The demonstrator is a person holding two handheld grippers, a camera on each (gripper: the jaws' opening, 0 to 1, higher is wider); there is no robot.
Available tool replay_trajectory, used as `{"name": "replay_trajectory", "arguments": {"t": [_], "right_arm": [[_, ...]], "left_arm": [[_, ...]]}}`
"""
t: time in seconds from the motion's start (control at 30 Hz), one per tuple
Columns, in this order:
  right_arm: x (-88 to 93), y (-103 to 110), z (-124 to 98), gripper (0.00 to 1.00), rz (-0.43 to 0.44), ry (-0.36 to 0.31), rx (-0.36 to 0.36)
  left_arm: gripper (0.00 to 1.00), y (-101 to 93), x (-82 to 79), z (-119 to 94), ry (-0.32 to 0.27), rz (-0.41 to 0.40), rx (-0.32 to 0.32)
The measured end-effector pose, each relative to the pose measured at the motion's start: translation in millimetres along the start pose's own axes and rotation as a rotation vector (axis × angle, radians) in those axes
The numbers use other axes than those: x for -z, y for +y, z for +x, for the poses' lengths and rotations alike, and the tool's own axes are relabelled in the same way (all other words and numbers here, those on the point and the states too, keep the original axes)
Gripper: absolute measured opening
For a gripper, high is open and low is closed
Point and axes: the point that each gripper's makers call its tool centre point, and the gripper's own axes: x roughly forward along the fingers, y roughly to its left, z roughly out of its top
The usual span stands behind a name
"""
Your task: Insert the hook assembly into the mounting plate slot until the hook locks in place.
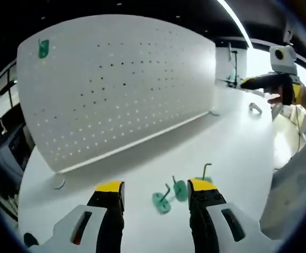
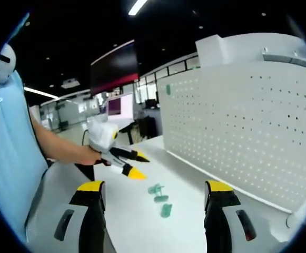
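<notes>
Three green hook assemblies lie on the white table: one [image 1: 161, 202], a second [image 1: 180, 188] and a third [image 1: 205, 176] partly behind my left gripper's right jaw. In the right gripper view they show as a small green group [image 2: 160, 198]. The white perforated mounting plate [image 1: 116, 84] stands upright behind them, with one green hook [image 1: 43, 48] hanging near its top left corner; the plate [image 2: 247, 121] fills the right of the right gripper view. My left gripper [image 1: 155, 192] is open just short of the hooks, and shows from the side [image 2: 129, 163] in a hand. My right gripper [image 2: 155, 192] is open, raised [image 1: 266, 81].
The white table [image 1: 232, 142] runs to a curved edge on the right. A small metal bracket [image 1: 255, 108] lies at its far side. A person's light blue sleeve [image 2: 10, 137] and arm stand at the left of the right gripper view. Office space lies beyond.
</notes>
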Motion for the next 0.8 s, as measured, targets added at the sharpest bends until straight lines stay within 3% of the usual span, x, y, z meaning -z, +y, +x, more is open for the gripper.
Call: {"name": "replay_trajectory", "arguments": {"t": [0.4, 0.8], "right_arm": [[2.1, -4.5, -2.8, 0.77, 0.009, 0.001, 0.01], [3.2, -6.9, -3.0, 0.77, 0.012, 0.007, 0.01]], "left_arm": [[0.41, -7.2, 18.2, 21.1, 0.069, 0.043, -0.002], [0.32, -11.1, 25.3, 35.0, 0.106, 0.07, 0.001]]}}
